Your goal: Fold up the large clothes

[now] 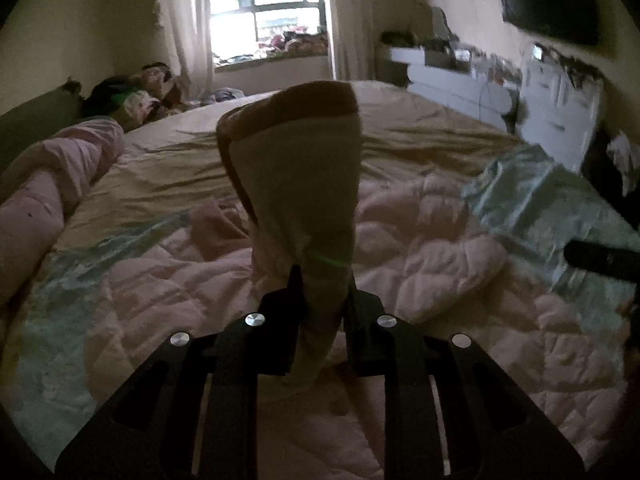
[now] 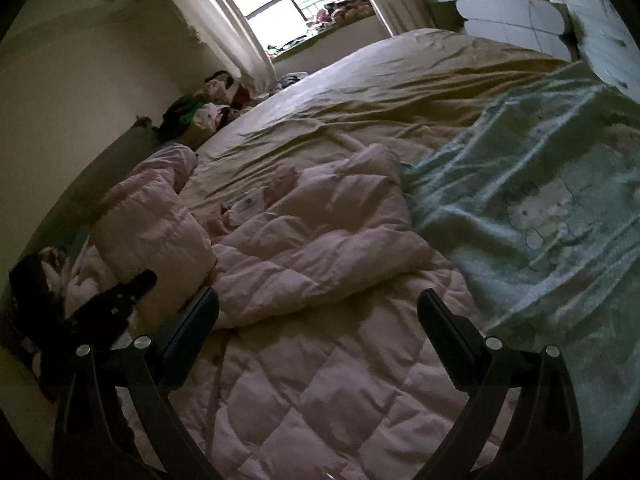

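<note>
Home bedroom: bed (image 2: pixel 400 92), curtained window (image 1: pixel 264 12), dresser (image 1: pixel 460 84).

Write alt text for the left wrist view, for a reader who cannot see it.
The left gripper is shut on a bunched end of a pink quilted garment, which sticks up between its fingers. Below lies more of the pink quilting, spread on a bed with a tan sheet and a pale green blanket. A bright window is behind.

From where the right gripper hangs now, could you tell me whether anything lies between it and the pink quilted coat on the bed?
Nothing visible does. The right gripper, open and empty, hangs directly over the pink quilted coat, with only air between. The teal blanket lies off to the side.
</note>
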Available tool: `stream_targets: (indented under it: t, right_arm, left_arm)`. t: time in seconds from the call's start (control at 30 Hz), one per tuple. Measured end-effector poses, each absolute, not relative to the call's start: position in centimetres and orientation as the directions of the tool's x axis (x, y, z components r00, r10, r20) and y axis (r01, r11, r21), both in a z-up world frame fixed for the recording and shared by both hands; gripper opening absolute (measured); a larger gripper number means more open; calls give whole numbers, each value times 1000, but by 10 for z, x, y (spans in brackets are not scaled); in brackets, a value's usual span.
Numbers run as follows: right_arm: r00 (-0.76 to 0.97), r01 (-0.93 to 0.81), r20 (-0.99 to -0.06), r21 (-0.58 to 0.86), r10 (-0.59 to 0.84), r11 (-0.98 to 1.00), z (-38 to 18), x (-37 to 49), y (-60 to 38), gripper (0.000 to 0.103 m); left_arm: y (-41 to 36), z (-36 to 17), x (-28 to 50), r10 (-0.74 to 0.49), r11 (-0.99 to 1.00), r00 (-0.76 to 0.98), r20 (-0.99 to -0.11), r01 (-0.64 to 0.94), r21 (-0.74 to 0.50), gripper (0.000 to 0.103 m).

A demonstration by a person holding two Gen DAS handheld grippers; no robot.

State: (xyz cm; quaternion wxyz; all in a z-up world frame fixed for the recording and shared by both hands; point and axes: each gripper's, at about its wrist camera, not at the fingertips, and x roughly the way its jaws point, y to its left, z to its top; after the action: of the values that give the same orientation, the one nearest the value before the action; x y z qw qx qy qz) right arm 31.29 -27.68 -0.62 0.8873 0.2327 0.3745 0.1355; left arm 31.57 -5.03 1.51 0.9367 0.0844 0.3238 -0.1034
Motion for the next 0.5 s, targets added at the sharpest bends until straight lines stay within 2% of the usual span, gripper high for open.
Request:
stream_targets:
  t: [0.1, 0.23, 0.33, 0.43, 0.5]
  right_arm:
    - [682, -52, -608, 513, 406, 857, -8, 312, -280, 99]
    - [682, -41, -613, 512, 398, 858, -6, 315, -283, 99]
    - [685, -49, -612, 503, 395, 863, 2, 318, -282, 99]
    - [682, -60, -617, 486, 391, 872, 10, 325, -278, 99]
    - [669, -78, -622, 486, 407, 870, 13, 331, -272, 99]
  left_arm:
    - [-61, 5, 314, -138, 955, 760, -635, 271, 118, 19]
    - [-77, -15, 310, -90, 945, 743, -663, 274, 178, 60]
    - [-83, -25, 305, -101, 936, 718, -689, 303, 179, 63]
    - [-84, -27, 296, -114, 929, 688, -717, 330, 169, 81]
    - [-76, -19, 287, -163, 934, 681, -714, 340, 111, 88]
